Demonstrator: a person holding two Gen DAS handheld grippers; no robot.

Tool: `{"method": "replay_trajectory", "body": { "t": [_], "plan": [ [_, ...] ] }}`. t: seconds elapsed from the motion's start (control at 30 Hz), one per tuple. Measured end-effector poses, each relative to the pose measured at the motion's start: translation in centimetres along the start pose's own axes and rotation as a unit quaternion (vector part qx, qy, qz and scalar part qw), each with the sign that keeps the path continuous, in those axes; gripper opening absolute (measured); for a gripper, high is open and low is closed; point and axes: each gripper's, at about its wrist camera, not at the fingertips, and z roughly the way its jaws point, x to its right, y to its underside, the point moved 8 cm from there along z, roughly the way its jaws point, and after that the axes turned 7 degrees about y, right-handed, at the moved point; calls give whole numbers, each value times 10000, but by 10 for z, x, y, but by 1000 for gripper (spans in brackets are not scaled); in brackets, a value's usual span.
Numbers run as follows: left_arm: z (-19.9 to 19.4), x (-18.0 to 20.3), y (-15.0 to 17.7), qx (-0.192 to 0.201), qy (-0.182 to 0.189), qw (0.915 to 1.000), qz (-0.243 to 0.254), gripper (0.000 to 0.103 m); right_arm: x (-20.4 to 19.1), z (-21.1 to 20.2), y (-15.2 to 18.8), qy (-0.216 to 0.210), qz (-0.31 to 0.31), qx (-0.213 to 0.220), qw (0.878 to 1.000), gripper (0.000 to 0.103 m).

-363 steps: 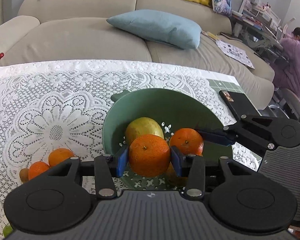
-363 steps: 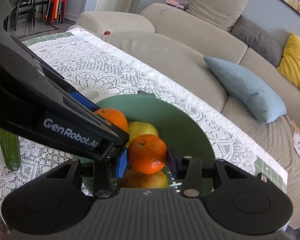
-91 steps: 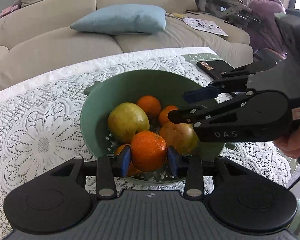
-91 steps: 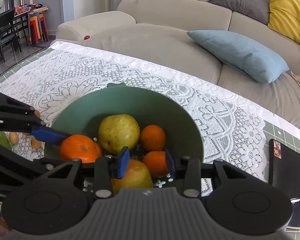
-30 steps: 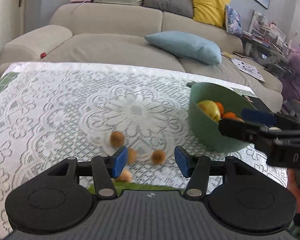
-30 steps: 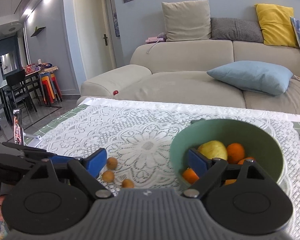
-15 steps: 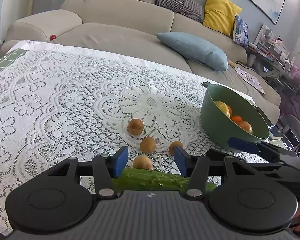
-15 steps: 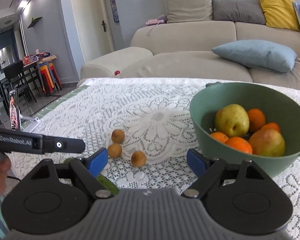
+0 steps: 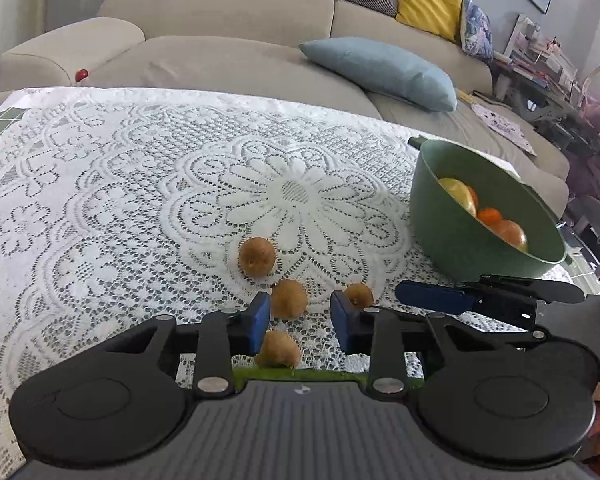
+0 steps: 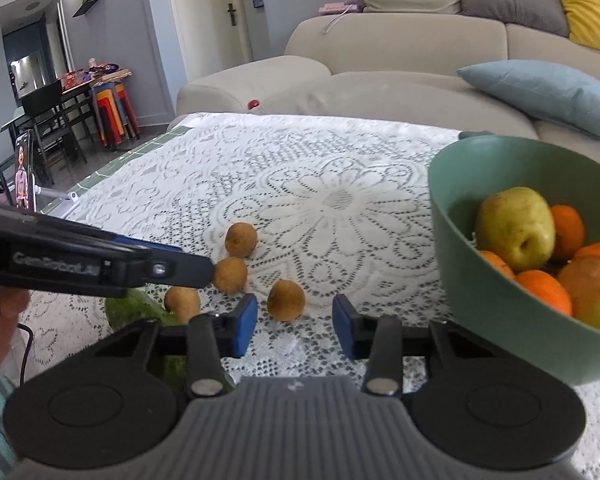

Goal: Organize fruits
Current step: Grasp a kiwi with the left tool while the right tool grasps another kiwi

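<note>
Several small brown fruits lie on the lace tablecloth. In the left wrist view my left gripper is open and empty, its jaws framing one brown fruit, with another just below and one farther off. In the right wrist view my right gripper is open and empty, a brown fruit just ahead between its jaws. The green bowl on the right holds a pear and oranges; it also shows in the left wrist view. The left gripper's finger touches a brown fruit.
A green cucumber lies at the near edge of the table, partly hidden under the grippers. A beige sofa with a blue pillow stands behind the table. A phone on a stand is at the left.
Both grippers have dropped closer to the brown fruits. The left gripper's jaws have narrowed around one fruit; the right gripper's jaws have narrowed and now line up with another fruit.
</note>
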Motion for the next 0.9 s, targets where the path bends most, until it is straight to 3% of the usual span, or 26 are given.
{"method": "replay_trajectory", "body": {
  "t": [0.63, 0.77, 0.9],
  "plan": [
    [27, -12, 2, 8, -143, 9990, -415, 39, -6, 19, 5, -108, -71, 41, 9999, 25],
    [28, -11, 3, 27, -235, 9992, -337, 38, -9, 21, 4, -43, -188, 75, 9998, 21],
    [30, -9, 3, 49, -360, 9992, -159, 31, -12, 21, 5, 30, -306, 104, 9995, 20]
  ]
}}
